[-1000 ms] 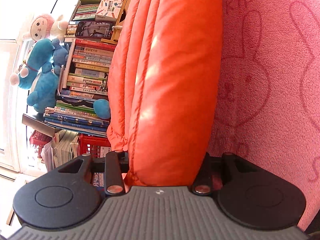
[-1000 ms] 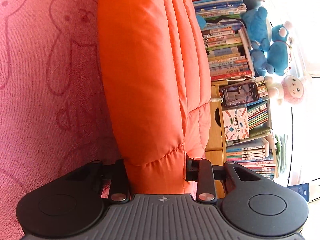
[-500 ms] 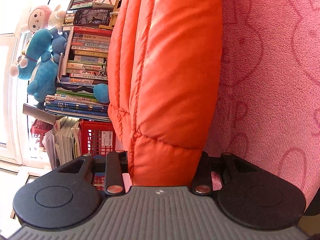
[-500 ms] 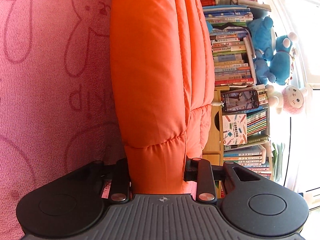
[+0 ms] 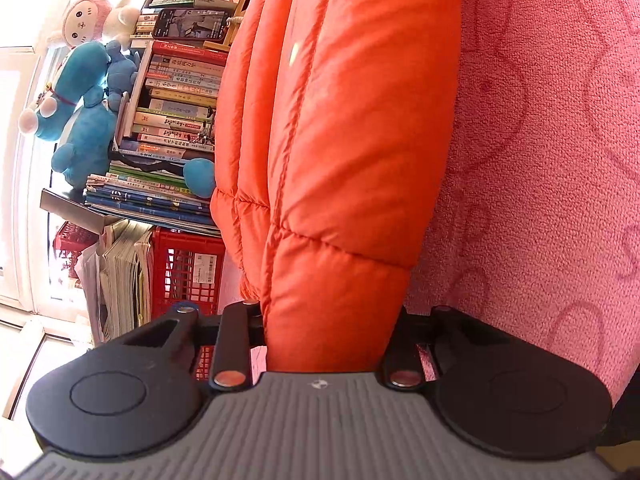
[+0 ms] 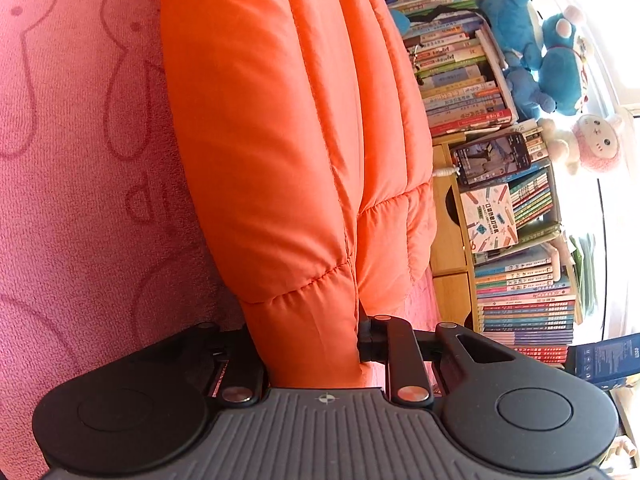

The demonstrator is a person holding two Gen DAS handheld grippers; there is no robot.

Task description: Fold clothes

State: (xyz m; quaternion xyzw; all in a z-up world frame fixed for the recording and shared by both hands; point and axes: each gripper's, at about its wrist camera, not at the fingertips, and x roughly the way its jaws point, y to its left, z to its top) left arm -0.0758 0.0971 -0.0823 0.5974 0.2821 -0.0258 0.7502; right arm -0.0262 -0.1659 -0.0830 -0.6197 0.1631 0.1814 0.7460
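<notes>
Left hand-held gripper [image 5: 332,320] is clamped on the hem of the orange puffer jacket [image 5: 340,120], its fingers pressing the quilted fabric from both sides; right hand-held gripper [image 6: 308,336] is clamped on the jacket's [image 6: 280,120] other hem corner the same way; the jacket lies against a pink blanket [image 5: 540,140] patterned with rabbit outlines, and in the right wrist view that blanket [image 6: 80,160] shows large letters, only partly readable; beyond sit stacked books [image 5: 176,120] with spine titles too small to read, a phone [image 5: 188,24] with a lit screen, blue plush toys [image 5: 76,100], a pink-and-white plush [image 5: 88,16], and a red crate [image 5: 184,272] bearing a white label, print illegible.
</notes>
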